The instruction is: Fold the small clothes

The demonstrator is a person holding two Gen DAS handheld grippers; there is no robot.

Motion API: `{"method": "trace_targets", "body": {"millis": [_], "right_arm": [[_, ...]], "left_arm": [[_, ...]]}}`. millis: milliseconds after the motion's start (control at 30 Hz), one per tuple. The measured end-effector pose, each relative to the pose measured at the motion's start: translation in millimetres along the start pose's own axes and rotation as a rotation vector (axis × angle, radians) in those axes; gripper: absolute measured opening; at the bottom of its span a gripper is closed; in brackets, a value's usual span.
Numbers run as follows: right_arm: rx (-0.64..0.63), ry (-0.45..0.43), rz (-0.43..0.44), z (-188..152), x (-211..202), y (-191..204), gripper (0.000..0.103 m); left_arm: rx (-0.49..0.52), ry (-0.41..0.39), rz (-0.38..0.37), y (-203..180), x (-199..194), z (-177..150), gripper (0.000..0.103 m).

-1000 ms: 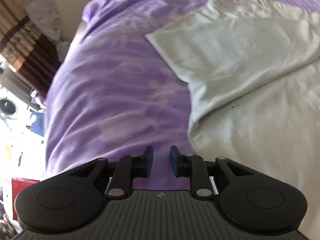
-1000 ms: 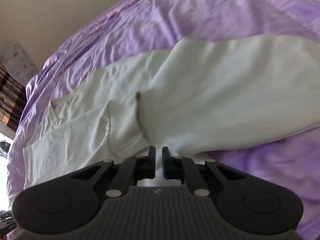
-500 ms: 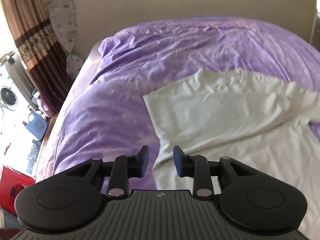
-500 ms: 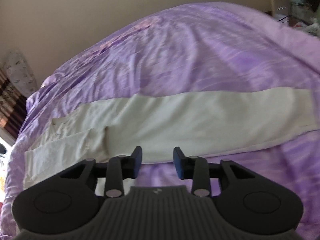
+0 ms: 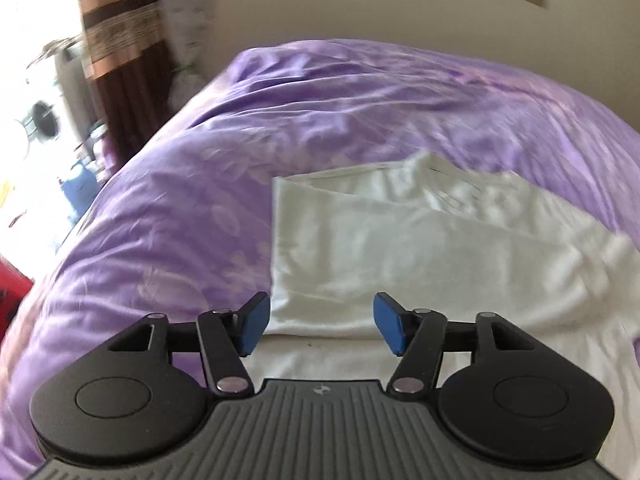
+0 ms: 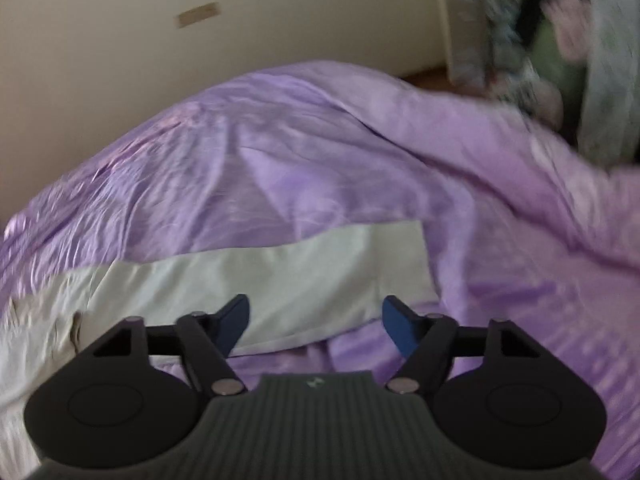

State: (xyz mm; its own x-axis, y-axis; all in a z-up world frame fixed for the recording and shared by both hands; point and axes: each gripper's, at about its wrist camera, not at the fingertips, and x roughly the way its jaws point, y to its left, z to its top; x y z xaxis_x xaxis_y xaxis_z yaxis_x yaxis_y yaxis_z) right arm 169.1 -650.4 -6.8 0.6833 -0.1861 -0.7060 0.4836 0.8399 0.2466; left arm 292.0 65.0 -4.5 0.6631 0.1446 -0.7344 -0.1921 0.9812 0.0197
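A white garment (image 5: 420, 248) lies partly folded on the purple bedspread (image 5: 168, 208). In the left wrist view it fills the centre and right, one layer folded over another. My left gripper (image 5: 320, 326) is open and empty, raised above the garment's near left edge. In the right wrist view the garment (image 6: 248, 280) shows as a long pale band across the bedspread (image 6: 320, 160). My right gripper (image 6: 316, 326) is open and empty, held above the band's near right end.
A curtain (image 5: 120, 52) and a bright window area with household items stand at the left past the bed edge. A beige wall (image 6: 120, 40) runs behind the bed. A blurred pile of clothes and bags (image 6: 560, 60) sits at the far right.
Both grippers have opened wide and pulled up and back from the garment. The right gripper let go of the cloth fold and swung to the right.
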Motion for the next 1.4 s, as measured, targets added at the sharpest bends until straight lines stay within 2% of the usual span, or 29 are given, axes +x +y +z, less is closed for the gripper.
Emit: {"method": "trace_targets", "body": {"millis": [33,100,200,333,400,467,600,733,833,900,1133,1300,1400], "right_arm": [[0.057,0.016,0.001,1,8,-13,0.055],[0.16,0.037,0.01,1,26,-34,0.053],[0.282,0.06,-0.005,-5,50,-56,0.047],[0.367,0.068,-0.025,-6,79,-74,0.047],[0.41,0.059,-0.029,-7,90,-83,0.047],[0.455,0.056,-0.036,-7,100,-90,0.04],[0.459,0.036,-0.071,-5,104,-93,0.004],[0.368,-0.047,-0.089,6,81,-75,0.001],[0.259,-0.114,-0.083,28,53,-41,0.0],[0.199,-0.162,-0.047,43,29,-12,0.0],[-0.109,-0.295,0.14,92,-56,150,0.0],[-0.271,-0.331,0.279,94,-89,283,0.0],[-0.308,-0.3,0.374,75,-88,351,0.0]], "left_arm": [[-0.028,0.01,-0.011,3,6,-1,0.079],[-0.044,0.041,-0.045,6,16,-2,0.079],[0.014,0.047,-0.047,2,26,-4,0.079],[0.079,0.035,-0.001,-4,34,-4,0.079],[0.075,0.047,-0.028,-1,39,-2,0.079],[0.054,0.065,-0.045,3,43,0,0.079],[0.058,0.1,-0.03,6,50,2,0.078],[0.059,0.134,-0.071,12,47,3,0.073],[0.054,0.145,-0.099,19,40,5,0.073],[0.055,0.148,-0.132,25,32,6,0.073],[0.094,0.123,-0.223,41,-5,14,0.073],[0.093,0.105,-0.287,54,-24,17,0.073],[0.08,0.085,-0.34,62,-32,16,0.073]]}}
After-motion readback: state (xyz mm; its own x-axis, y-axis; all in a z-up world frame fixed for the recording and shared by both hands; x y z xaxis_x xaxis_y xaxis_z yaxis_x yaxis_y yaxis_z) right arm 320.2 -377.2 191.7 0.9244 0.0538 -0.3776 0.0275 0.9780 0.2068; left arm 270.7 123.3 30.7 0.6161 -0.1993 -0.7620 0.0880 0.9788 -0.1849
